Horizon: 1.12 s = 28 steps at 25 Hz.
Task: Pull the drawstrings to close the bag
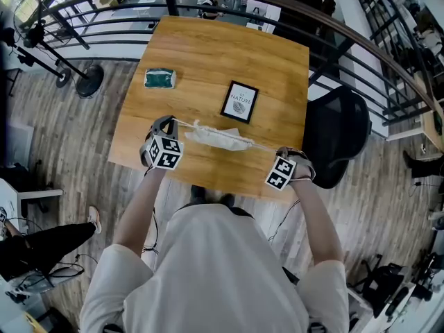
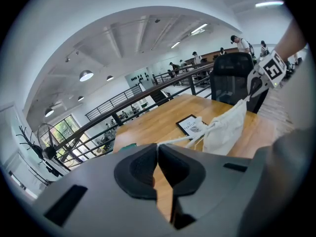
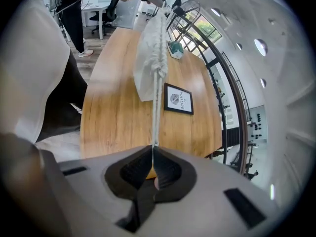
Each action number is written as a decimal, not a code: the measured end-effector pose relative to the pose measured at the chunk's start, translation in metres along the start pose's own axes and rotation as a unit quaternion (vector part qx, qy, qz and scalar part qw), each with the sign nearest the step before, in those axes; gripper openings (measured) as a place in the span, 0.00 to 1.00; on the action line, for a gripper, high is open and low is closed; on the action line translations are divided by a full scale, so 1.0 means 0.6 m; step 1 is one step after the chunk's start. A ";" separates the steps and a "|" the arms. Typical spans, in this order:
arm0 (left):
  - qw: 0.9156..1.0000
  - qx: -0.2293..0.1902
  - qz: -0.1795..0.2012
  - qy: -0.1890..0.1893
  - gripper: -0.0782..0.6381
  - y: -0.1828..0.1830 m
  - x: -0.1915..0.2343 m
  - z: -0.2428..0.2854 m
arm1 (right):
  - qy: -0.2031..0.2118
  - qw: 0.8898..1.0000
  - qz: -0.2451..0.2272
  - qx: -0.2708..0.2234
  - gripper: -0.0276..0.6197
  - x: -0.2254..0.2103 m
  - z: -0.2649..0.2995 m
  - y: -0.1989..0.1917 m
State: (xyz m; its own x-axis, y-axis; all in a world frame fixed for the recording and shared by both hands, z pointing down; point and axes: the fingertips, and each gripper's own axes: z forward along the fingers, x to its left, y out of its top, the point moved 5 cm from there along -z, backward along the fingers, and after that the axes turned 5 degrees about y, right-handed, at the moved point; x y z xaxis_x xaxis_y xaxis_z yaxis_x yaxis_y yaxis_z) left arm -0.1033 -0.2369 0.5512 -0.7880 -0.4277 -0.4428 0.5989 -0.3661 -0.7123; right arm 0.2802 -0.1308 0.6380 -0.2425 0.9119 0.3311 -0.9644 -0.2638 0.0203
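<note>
A white cloth drawstring bag (image 1: 216, 138) hangs stretched between my two grippers just above the wooden table (image 1: 208, 61), its mouth gathered into tight pleats. My left gripper (image 1: 165, 125) is shut on the left drawstring (image 2: 180, 139), which runs taut from its jaws to the bag (image 2: 224, 130). At the table's front right my right gripper (image 1: 286, 155) is shut on the right drawstring (image 3: 156, 117), a straight cord leading up to the bunched bag (image 3: 150, 58). In the left gripper view the right gripper (image 2: 256, 80) shows beyond the bag.
A black-framed picture (image 1: 239, 102) lies behind the bag, and a green and white packet (image 1: 159, 78) sits at the back left. A black office chair (image 1: 338, 134) stands right of the table. Curved black railings (image 1: 291, 9) run behind. A tripod (image 1: 59, 54) stands at left.
</note>
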 end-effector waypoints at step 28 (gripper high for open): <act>0.999 0.026 -0.030 0.025 0.11 -0.037 0.064 -0.009 | -0.054 0.994 0.003 0.097 0.06 -0.002 -0.005 -0.030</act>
State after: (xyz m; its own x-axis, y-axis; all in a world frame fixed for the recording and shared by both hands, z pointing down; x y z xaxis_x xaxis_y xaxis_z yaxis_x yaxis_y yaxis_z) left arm -0.1474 -0.2409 0.5470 -0.8281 -0.3626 -0.4276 0.5559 -0.4330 -0.7095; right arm 0.2974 -0.1261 0.6345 -0.2261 0.8739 0.4304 -0.9216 -0.3351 0.1961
